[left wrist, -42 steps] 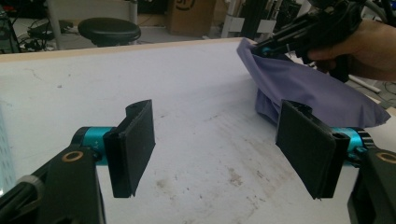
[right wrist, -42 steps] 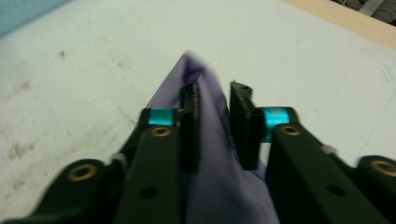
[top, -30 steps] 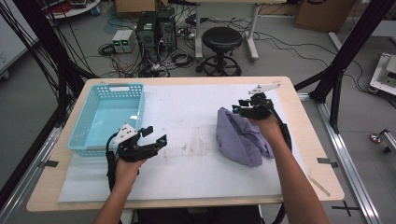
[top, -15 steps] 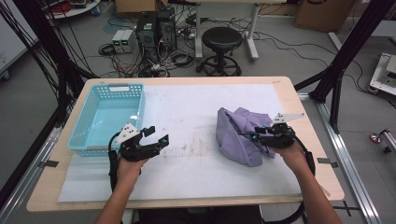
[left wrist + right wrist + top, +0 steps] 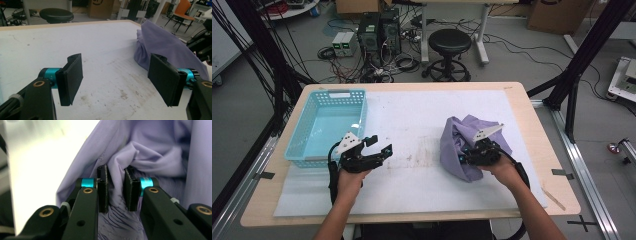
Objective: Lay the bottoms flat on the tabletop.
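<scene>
At the right of the high frame the right tongs (image 5: pixel 468 156) have just been closing and now pinch a fold of the purple cloth (image 5: pixel 462 142) heaped on the counter (image 5: pixel 412 115), while the left tongs (image 5: pixel 374 150) wait wide open and empty at lower left, so the grasping step looks in hand and lifting the cloth likely comes next.

A wooden table (image 5: pixel 522 100) with a white mat (image 5: pixel 412 115) fills the middle of the frame. A light blue basket (image 5: pixel 307 150) sits at centre left. The left gripper (image 5: pixel 379 150) hovers beside it, jaws wide apart. At centre right, the right gripper (image 5: pixel 463 159), its jaws just closing, digs into a crumpled purple cloth (image 5: pixel 454 137).
</scene>
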Demonstrator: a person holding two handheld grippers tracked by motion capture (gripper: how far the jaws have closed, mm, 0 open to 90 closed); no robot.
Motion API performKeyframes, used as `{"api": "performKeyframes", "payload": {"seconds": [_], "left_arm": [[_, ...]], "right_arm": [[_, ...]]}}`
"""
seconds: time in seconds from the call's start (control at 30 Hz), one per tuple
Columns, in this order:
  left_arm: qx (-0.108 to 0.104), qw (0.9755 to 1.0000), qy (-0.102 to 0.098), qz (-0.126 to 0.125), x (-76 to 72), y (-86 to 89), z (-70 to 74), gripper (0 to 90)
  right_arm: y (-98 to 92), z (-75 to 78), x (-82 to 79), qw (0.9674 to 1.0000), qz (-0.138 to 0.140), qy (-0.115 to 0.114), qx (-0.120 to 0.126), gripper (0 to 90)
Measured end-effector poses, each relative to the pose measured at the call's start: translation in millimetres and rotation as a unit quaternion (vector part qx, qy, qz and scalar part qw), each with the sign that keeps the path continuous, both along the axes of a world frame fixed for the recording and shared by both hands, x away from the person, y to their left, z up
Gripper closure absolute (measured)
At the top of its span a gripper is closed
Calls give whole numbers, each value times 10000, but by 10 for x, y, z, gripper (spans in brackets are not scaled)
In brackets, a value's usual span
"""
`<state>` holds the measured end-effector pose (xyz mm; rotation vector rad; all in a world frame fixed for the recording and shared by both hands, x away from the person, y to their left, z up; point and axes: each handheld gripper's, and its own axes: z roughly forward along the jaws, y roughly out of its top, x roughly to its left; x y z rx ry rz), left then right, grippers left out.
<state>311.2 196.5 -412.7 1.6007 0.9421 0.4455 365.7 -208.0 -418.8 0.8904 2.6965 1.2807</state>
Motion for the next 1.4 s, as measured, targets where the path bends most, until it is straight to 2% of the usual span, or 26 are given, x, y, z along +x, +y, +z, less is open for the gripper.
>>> {"api": "performKeyframes", "payload": {"seconds": [0.07,0.13,0.27,0.33,0.43,0.5,0.63,0.73,0.77,0.87,0.93,0.97,1.0,1.03,1.07,1.1,1.13,1.17,1.23,1.27,1.3,1.33,1.37,1.4], "left_arm": [[-12,10000,0,24,1,9,2,283],[-9,10000,-4,27,2,15,1,283],[-13,10000,2,37,3,23,1,283],[-7,10000,10,30,-1,29,1,283],[-3,10000,17,28,-3,30,-1,283],[-4,10000,-1,4,-7,26,1,283],[12,9999,13,-102,-17,-1,-1,297],[-25,9995,52,-303,-28,-67,-15,326],[-17,9993,57,-376,-28,-91,-18,338],[72,9984,84,-548,-26,-197,-32,362],[116,9979,102,-622,-24,-252,-42,363],[127,9979,104,-631,-24,-265,-43,364],[133,9978,107,-642,-24,-275,-43,364],[126,9978,114,-641,-24,-282,-44,365],[95,9976,152,-666,-26,-285,-42,366],[94,9973,162,-704,-27,-286,-41,387],[113,9973,171,-709,-32,-289,-41,400],[111,9971,187,-723,-33,-293,-42,400],[97,9968,201,-767,-35,-311,-48,407],[113,9964,219,-811,-35,-326,-54,415],[129,9959,257,-855,-37,-353,-62,417],[143,9953,276,-914,-37,-378,-68,425],[159,9949,284,-950,-38,-408,-72,434],[154,9947,290,-975,-38,-433,-74,437]], "right_arm": [[108,63,64,9996,-67,1,258,762],[274,116,142,9992,-201,-23,359,763],[574,140,275,9983,-533,48,248,726],[682,155,328,9980,-552,-111,282,673],[609,216,379,9957,-745,-258,495,622],[459,262,392,9934,-922,-288,621,606],[119,321,380,9895,-1198,-437,682,608],[-120,312,301,9880,-1342,-615,454,614],[-187,291,260,9883,-1329,-696,271,602],[-243,191,203,9901,-1147,-775,-229,470],[-217,80,201,9890,-1132,-772,-553,423],[-196,30,224,9893,-1138,-673,-613,424],[-179,-4,244,9894,-1118,-616,-693,446],[-152,-45,274,9893,-1100,-555,-786,525],[-127,-72,295,9884,-1106,-516,-900,702],[-113,-83,310,9869,-1090,-585,-1040,808],[-126,-72,330,9861,-1096,-683,-1044,852],[-163,-40,353,9850,-1218,-762,-955,861],[-281,47,403,9796,-1642,-905,-720,862],[-333,73,422,9773,-1816,-924,-578,861],[-401,105,461,9734,-2051,-900,-491,857],[-469,135,514,9704,-2246,-779,-431,854],[-505,150,552,9686,-2318,-783,-444,847],[-522,166,588,9648,-2442,-831,-512,843]]}}
